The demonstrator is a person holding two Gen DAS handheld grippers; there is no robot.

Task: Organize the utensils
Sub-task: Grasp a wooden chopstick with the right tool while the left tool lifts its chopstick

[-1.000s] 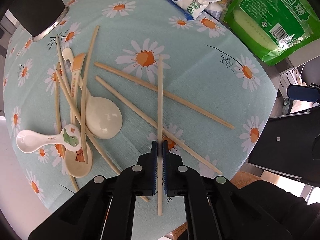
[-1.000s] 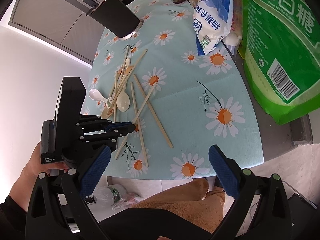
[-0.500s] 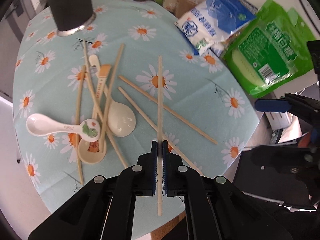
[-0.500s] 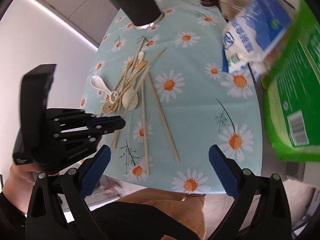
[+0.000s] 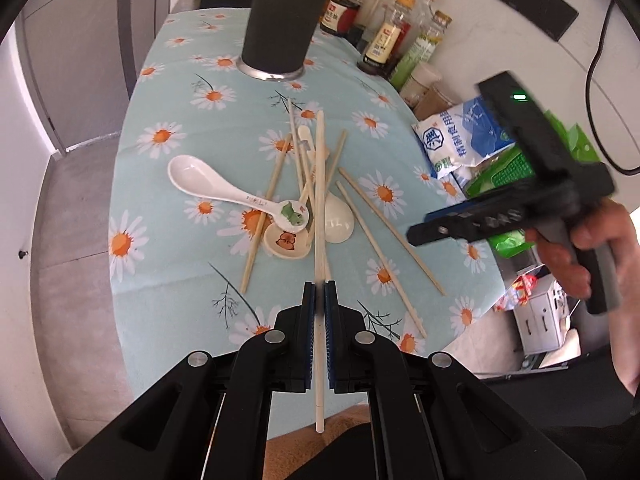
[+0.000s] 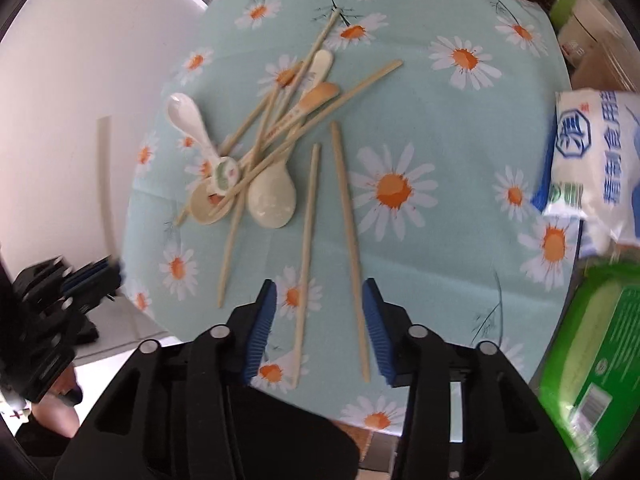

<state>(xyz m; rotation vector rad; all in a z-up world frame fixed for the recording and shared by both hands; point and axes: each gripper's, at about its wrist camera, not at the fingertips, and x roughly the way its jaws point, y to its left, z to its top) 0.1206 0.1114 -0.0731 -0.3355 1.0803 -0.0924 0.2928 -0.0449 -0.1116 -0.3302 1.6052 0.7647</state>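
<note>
My left gripper is shut on a pale chopstick and holds it above the table, pointing toward the black utensil holder. It also shows blurred in the right wrist view. My right gripper is open and empty, low over two loose chopsticks near the table's front edge. It appears at the right of the left wrist view. A pile of chopsticks and three spoons, a white one and two cream ones, lies mid-table.
A daisy-print tablecloth covers the round table. Sauce bottles stand at the back. A white-and-blue bag and a green bag lie at the right edge. Floor lies past the table's left edge.
My left gripper has lifted and tilted up with the chopstick, now facing the holder. My right gripper has moved down toward the two loose chopsticks and its jaws have narrowed.
</note>
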